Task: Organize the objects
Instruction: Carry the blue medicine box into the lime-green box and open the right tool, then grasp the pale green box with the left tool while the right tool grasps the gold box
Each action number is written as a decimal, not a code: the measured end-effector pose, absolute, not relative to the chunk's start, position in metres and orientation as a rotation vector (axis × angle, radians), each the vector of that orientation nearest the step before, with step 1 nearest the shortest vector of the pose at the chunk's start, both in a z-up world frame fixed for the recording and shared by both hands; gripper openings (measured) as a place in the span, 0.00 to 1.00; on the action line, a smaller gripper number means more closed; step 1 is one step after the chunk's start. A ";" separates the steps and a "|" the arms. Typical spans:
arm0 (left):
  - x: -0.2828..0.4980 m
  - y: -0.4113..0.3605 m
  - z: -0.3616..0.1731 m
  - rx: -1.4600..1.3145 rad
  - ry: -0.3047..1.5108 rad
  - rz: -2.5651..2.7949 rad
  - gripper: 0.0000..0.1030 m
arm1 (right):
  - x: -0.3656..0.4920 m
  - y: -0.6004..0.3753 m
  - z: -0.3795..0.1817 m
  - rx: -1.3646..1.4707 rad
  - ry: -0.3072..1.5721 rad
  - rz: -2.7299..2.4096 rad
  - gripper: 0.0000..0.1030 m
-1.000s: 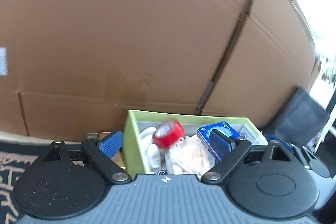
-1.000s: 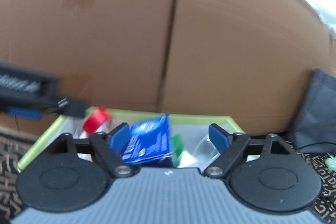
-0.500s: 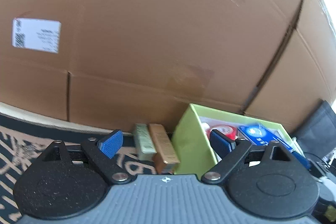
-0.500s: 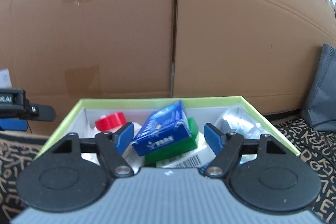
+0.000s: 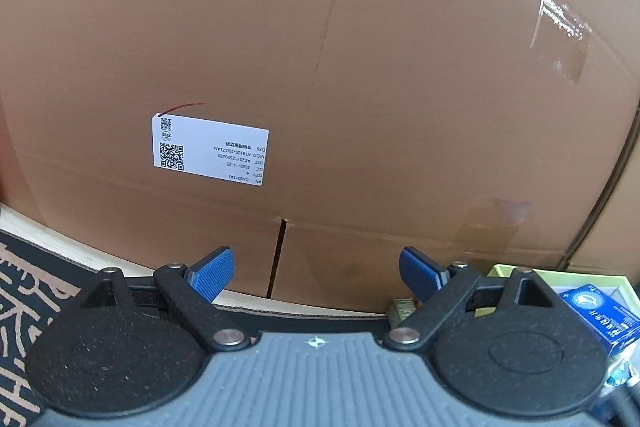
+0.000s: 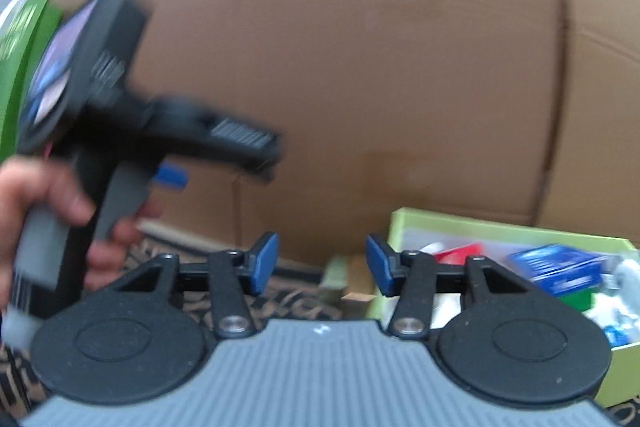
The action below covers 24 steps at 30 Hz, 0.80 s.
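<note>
In the right wrist view a lime-green box (image 6: 500, 227) sits at the right, against a big cardboard carton. It holds a red tape roll (image 6: 460, 253), a blue carton (image 6: 560, 267) and other small items. My right gripper (image 6: 322, 263) points left of the box, jaws closing with nothing between them. In the left wrist view my left gripper (image 5: 314, 273) stands open and empty, facing the cardboard wall. The green box (image 5: 520, 273) and blue carton (image 5: 596, 315) show at the lower right there.
Gold and bronze bars (image 6: 352, 275) lie on the patterned rug (image 5: 24, 287) just left of the green box. A white label (image 5: 210, 149) is stuck on the cardboard carton (image 5: 400, 67). A hand (image 6: 36, 195) holds the left tool at the left of the right wrist view.
Both views swung left, so the green box slid from centre to the right edge. The blue carton seen between the right jaws now lies in the box. The right jaws narrowed.
</note>
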State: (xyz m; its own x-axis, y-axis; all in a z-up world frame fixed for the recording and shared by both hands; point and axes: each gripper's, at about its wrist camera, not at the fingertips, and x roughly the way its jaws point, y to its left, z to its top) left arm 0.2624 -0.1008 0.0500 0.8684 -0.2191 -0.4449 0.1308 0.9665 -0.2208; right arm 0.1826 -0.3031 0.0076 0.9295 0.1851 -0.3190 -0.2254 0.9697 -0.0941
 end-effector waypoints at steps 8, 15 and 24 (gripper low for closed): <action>0.259 -0.107 0.044 -0.147 0.511 -0.205 0.90 | 0.196 -0.276 -0.021 -0.200 0.391 0.209 0.52; 0.254 -0.111 0.044 -0.126 0.533 -0.209 0.90 | 0.198 -0.282 -0.035 -0.305 0.369 0.115 0.51; 0.253 -0.113 0.040 -0.123 0.557 -0.206 0.90 | 0.204 -0.318 -0.034 -0.246 0.372 -0.036 0.61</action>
State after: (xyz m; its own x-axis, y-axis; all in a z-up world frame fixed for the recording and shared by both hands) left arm 0.2532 -0.1125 0.0404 0.8288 -0.2271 -0.5113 0.1609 0.9721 -0.1709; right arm 0.2043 -0.3182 -0.0338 0.9315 -0.0800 -0.3549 -0.0098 0.9696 -0.2445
